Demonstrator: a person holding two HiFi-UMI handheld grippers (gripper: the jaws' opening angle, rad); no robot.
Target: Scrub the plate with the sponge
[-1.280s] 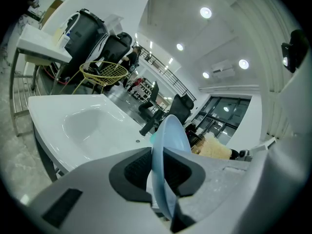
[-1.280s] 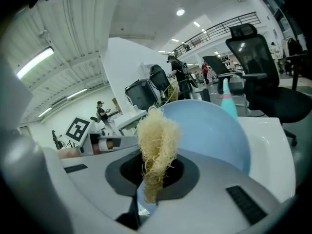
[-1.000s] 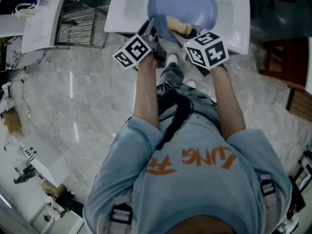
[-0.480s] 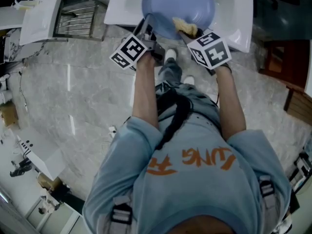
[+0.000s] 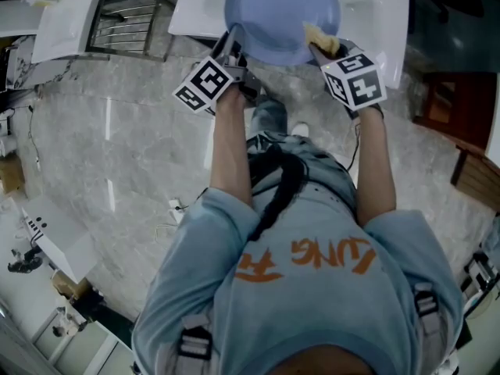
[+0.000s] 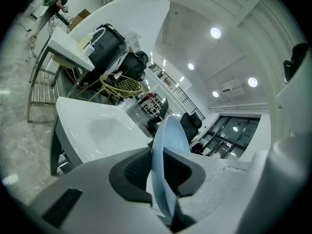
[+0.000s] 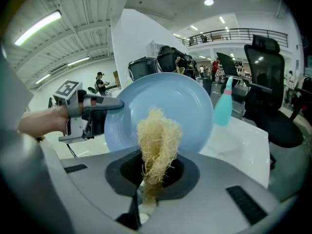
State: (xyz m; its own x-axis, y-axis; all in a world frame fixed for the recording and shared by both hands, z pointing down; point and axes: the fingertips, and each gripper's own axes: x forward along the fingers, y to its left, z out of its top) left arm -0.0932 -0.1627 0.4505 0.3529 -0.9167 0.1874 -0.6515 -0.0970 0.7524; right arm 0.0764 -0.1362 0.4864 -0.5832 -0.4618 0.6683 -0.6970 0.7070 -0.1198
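Note:
A pale blue plate [image 5: 283, 16] is held tilted over the white sink [image 5: 201, 10]. My left gripper [image 5: 237, 44] is shut on the plate's near left rim; in the left gripper view the plate [image 6: 168, 145] stands edge-on between the dark pads. My right gripper [image 5: 320, 44] is shut on a yellow fibrous sponge [image 5: 320, 36], which rests against the plate's right edge. In the right gripper view the sponge [image 7: 156, 143] rises from the jaws in front of the plate [image 7: 161, 108], with the left gripper [image 7: 117, 105] at the plate's left rim.
A teal spray bottle [image 7: 223, 107] stands on the sink top behind the plate. A metal rack [image 5: 121, 33] and a white table [image 5: 66, 22] stand left of the sink. Brown wooden furniture [image 5: 457, 112] is at the right. Office chairs [image 7: 268, 89] stand beyond the sink.
The sponge and right gripper have slid from the plate's lower middle to its right edge. The plate and left gripper have shifted slightly up and left in the head view.

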